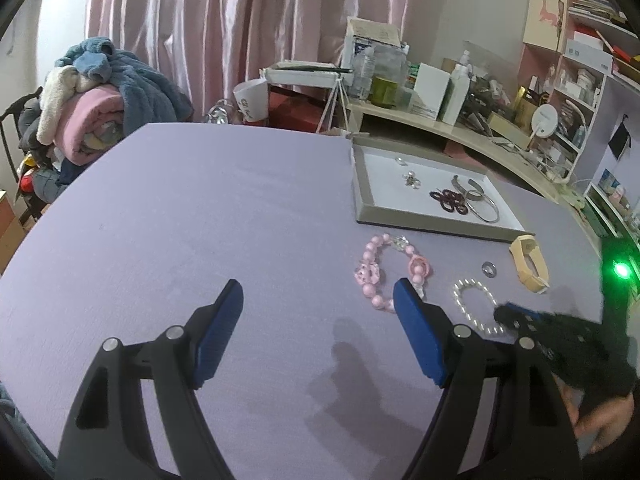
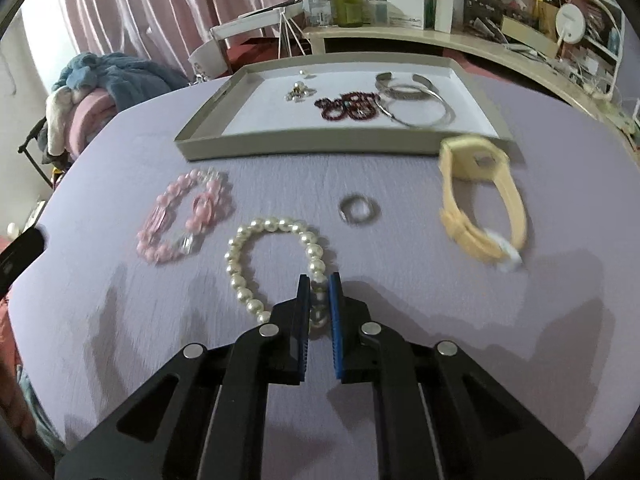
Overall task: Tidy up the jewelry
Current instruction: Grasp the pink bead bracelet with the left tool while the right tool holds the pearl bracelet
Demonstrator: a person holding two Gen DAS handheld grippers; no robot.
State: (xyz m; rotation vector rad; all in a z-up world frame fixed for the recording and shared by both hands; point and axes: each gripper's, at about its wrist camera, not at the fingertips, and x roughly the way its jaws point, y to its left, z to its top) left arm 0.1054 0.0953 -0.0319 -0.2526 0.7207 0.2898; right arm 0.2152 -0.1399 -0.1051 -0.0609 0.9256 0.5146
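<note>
Right claw [image 2: 319, 280] is clenched on the near side of the pearl bracelet [image 2: 240, 276], its blue pads pressing the beads where the strand lies on the purple surface [image 2: 400, 288]. Left claw [image 1: 318, 292] hangs spread wide and empty above the bare surface, just beside the pink bead bracelet [image 1: 374, 268]. Beyond it, the grey tray [image 2: 200, 136] holds bangles and a dark red bracelet.

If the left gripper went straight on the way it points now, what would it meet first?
Probably only the bare purple tabletop: the left gripper points down at open cloth, with the pink bead bracelet off to its right.
</note>
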